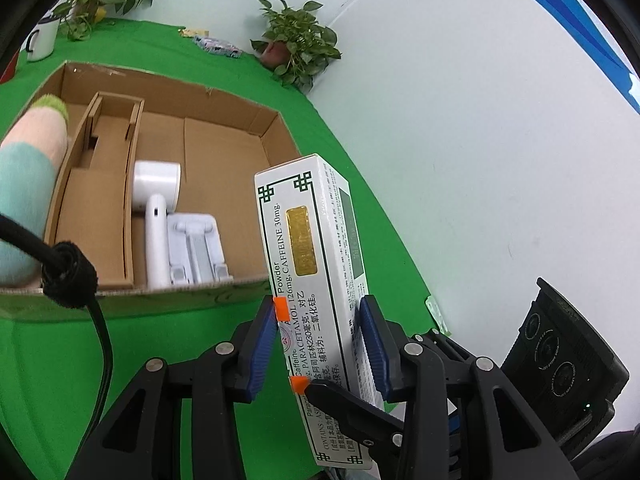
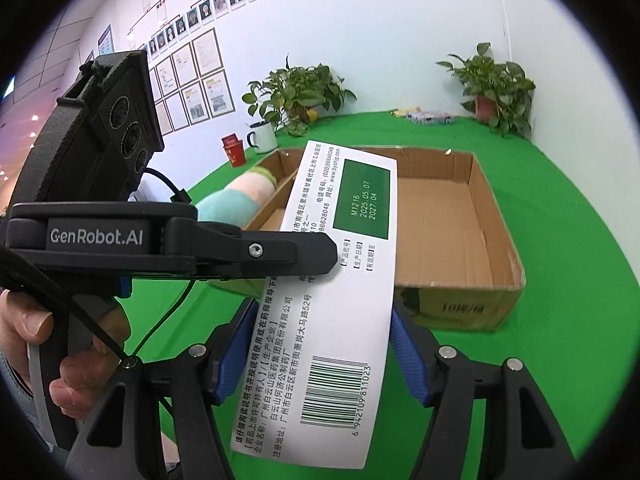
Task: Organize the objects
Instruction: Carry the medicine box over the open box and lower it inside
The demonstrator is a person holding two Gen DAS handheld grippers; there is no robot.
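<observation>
A white medicine box [image 1: 316, 280] with green print is held above the green table, in front of the cardboard box [image 1: 224, 136]. My left gripper [image 1: 320, 340] is shut on its sides. My right gripper [image 2: 324, 344] has its blue pads on the box's edges too; the box shows its barcode face in the right wrist view [image 2: 340, 320]. The left gripper's finger [image 2: 256, 250] crosses that face. The cardboard box [image 2: 496, 240] holds a white roll [image 1: 156, 182], a white handle-shaped device [image 1: 156, 240], a white plastic stand [image 1: 196, 248] and a pastel plush [image 1: 28, 184].
Cardboard dividers [image 1: 116, 168] split the box's left part. Potted plants [image 1: 296, 44] [image 2: 492, 84], a white mug [image 1: 42, 38] and a red cup [image 2: 233, 150] stand at the table's back. Small packets [image 1: 218, 45] lie near the far edge. A white wall runs along the right.
</observation>
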